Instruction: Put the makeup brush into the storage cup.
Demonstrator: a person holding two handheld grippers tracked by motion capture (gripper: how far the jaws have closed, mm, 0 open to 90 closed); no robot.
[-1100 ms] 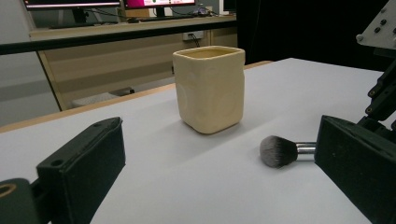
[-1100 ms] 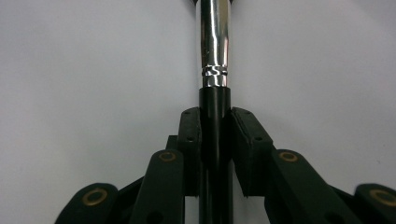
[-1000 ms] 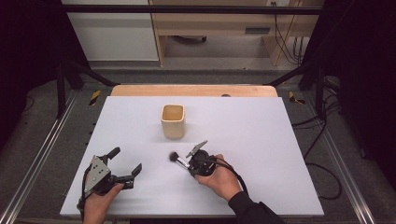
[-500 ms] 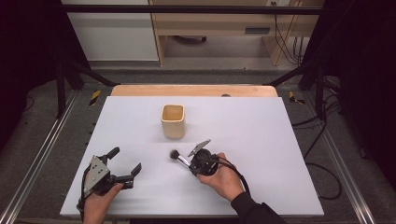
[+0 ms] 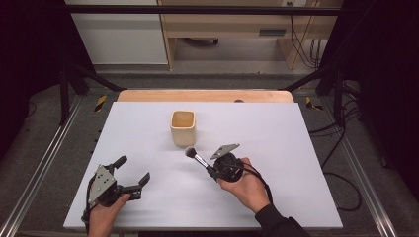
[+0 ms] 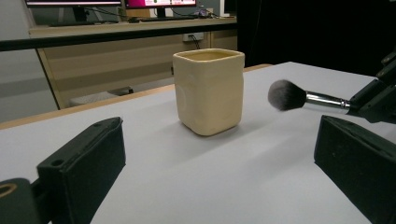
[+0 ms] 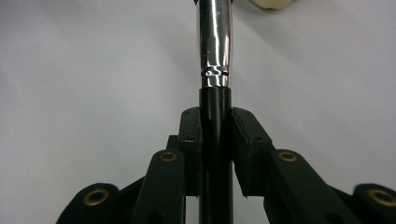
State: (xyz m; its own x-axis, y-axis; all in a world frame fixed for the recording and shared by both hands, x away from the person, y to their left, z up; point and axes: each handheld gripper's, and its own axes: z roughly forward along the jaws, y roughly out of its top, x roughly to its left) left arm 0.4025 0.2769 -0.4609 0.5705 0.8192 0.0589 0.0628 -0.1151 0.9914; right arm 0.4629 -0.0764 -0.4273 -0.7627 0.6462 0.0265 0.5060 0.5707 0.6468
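Since a second earlier, right gripper (image 5: 213,172) carried up and toward the cup (image 5: 183,128), jaws clamped on the makeup brush (image 5: 196,157) handle, bristles off the table (image 5: 296,148), just short of the cup. Left gripper (image 5: 131,174) unmoved, jaws spread wide, empty. Nothing between brush and cup.

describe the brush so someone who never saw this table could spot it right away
Start at the white table and find the cream square-sided cup near its middle. Just in front of the cup, the right gripper has its jaws clamped on a makeup brush: black handle, shiny silver ferrule, fluffy grey-tipped head aimed at the cup.
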